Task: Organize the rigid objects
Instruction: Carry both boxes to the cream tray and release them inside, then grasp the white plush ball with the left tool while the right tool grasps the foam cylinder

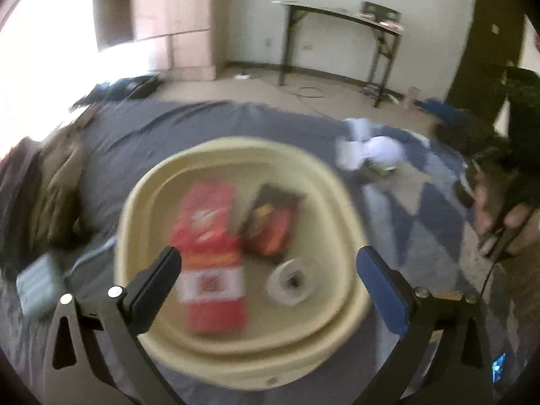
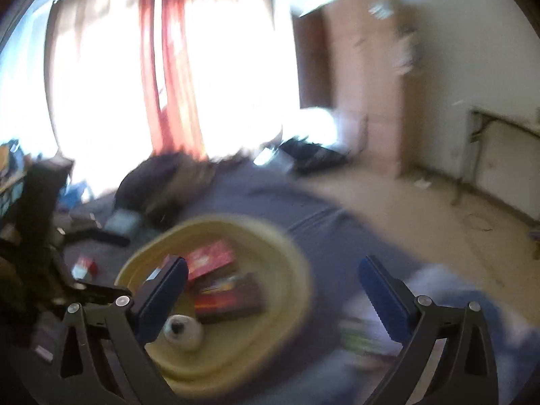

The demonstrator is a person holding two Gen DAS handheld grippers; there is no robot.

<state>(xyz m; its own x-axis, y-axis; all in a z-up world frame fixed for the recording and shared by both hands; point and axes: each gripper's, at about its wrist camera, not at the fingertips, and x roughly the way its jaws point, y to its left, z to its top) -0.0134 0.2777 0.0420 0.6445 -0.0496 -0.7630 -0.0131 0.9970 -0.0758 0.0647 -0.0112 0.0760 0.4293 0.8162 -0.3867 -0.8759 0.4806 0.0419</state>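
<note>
Both hand-held grippers stand wide with nothing between their pads: the left hand-held gripper (image 1: 266, 270) hangs above the cream basin (image 1: 141, 202), and the right hand-held gripper (image 2: 273, 280) sits near it, off to its right side. The basin rests on a grey sheet (image 1: 168, 125) spread over what looks like a bed or mattress; I cannot tell which.

Inside lie a long red box (image 1: 209, 236), a darker red-and-brown box (image 1: 273, 222) just right of it, and a white tape roll (image 1: 290, 281) nearer the camera.

The chief risk, as I judge it, is a low sweep: a finger catching the basin's raised rim could tip or slide it on the soft sheet and spill the contents. Both views are smeared, so aim at small things is uncertain.

A small grey case (image 1: 40, 283) lies outside at near left, and a white bundle (image 1: 371, 152) at far right. Room is open on the far sheet; piled cloth (image 1: 57, 189) crowds the left edge.
</note>
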